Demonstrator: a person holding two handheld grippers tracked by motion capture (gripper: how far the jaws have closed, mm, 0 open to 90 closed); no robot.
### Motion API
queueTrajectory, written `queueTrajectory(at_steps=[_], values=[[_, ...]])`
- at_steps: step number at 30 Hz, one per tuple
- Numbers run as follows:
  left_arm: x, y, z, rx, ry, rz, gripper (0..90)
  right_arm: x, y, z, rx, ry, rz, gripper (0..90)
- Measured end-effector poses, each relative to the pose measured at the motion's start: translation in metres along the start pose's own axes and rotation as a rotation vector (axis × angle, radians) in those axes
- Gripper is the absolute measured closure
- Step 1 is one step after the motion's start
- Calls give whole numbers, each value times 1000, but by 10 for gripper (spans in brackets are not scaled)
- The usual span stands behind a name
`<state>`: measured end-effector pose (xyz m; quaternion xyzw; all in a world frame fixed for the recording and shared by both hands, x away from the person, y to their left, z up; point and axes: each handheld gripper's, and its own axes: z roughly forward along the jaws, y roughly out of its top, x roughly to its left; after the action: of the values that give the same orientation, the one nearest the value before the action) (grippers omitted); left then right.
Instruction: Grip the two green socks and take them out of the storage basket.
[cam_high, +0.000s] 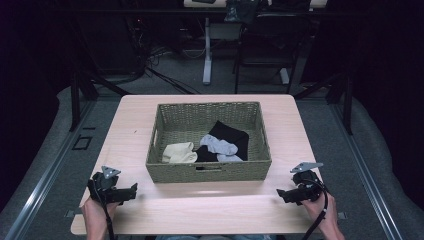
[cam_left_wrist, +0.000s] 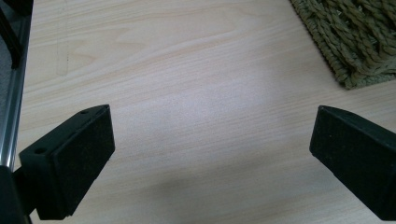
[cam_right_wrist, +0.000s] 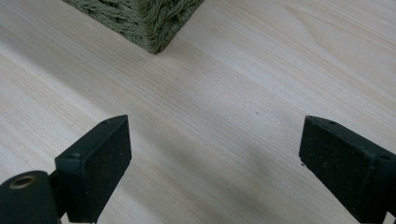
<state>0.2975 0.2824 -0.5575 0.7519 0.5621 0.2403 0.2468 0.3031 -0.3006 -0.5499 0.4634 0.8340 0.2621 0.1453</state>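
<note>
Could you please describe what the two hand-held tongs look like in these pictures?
Both the left tongs and right tongs are black, each topped by a grey three-cornered plate and trailing a black cable. Their fingers are flat rectangular blocks with matte pads. The forearms are bare, without sleeves.

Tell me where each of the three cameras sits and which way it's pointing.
High view: above the person's side, looking forward and down on the table and basket of socks; both hands and grippers show.
Left gripper view: rides the left gripper, looking along open jaws at tabletop and a basket corner.
Right gripper view: rides the right gripper; open jaws, tabletop, a basket corner.
Shared: the basket and table.
</note>
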Motion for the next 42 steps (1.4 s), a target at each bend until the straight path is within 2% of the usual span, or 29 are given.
queueTrajectory(at_steps=[8,17,20,28,32,34,36,37,38,42], values=[[0,0,3,4,-8,6,1,0,0,0,-3,1,0,87],[1,3,1,-9,-2,20,1,0,0,-3,-22,-26,-2,87],[3,3,4,-2,-9,17,1,-2,1,-3,-32,-35,11,86],[3,5,4,3,-23,10,1,0,1,-5,-33,-40,-2,85],[2,10,-2,9,-21,20,1,0,-1,-7,-41,-26,1,85],[4,11,-7,1,-11,12,1,-1,-3,-8,-49,-27,6,85],[8,13,-11,-5,-22,-15,1,-1,-3,-10,-51,-29,2,85],[8,13,-11,-5,-22,-15,1,-1,-3,-10,-51,-29,2,85],[10,13,-12,-7,-30,-32,1,-1,-3,-10,-62,-32,5,85],[15,16,-18,-5,-59,-52,10,0,-5,-13,-57,-31,13,85]])
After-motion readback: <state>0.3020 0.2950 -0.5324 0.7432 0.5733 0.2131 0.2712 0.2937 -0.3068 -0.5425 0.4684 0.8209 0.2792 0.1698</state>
